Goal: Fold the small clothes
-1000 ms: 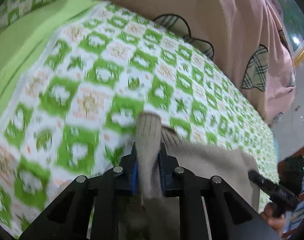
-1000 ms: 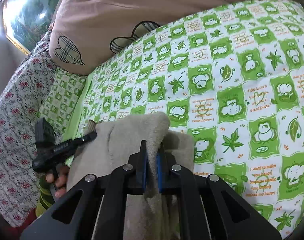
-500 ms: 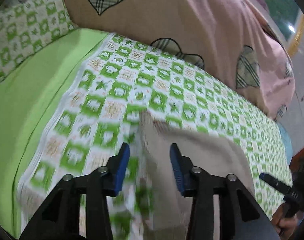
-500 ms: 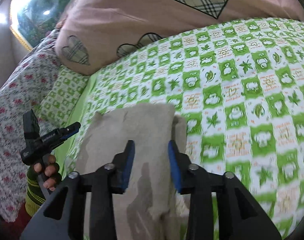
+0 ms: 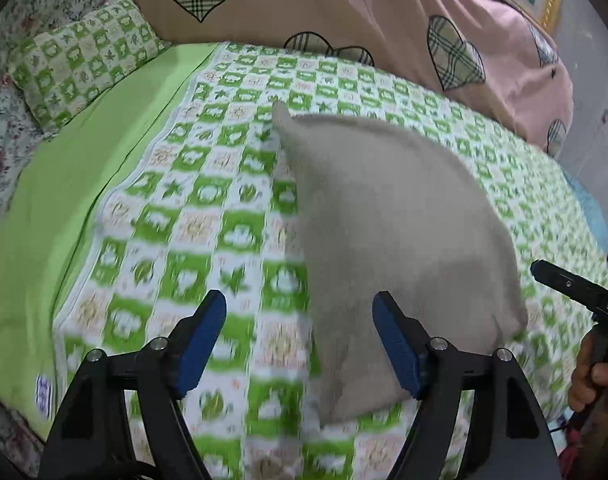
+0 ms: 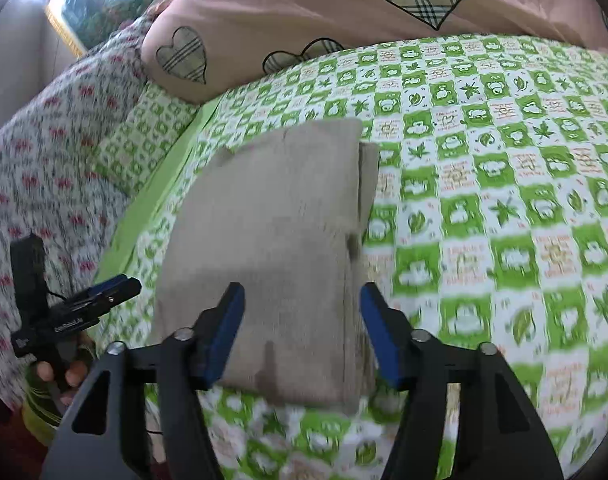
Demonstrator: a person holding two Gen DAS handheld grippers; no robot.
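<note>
Garment [image 6: 272,248], seemingly folded, on bedsheet [image 6: 504,184].

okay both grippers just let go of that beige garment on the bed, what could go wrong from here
1. The beige garment shows an uneven under layer sticking out along its right edge; another fold over it could turn out crooked.
2. The left gripper and right gripper, jaws opening with no pad pressing cloth, hang low over the garment; a finger could snag and drag the top layer.
3. The checked bedspread is soft, so the fold may loosen.
</note>
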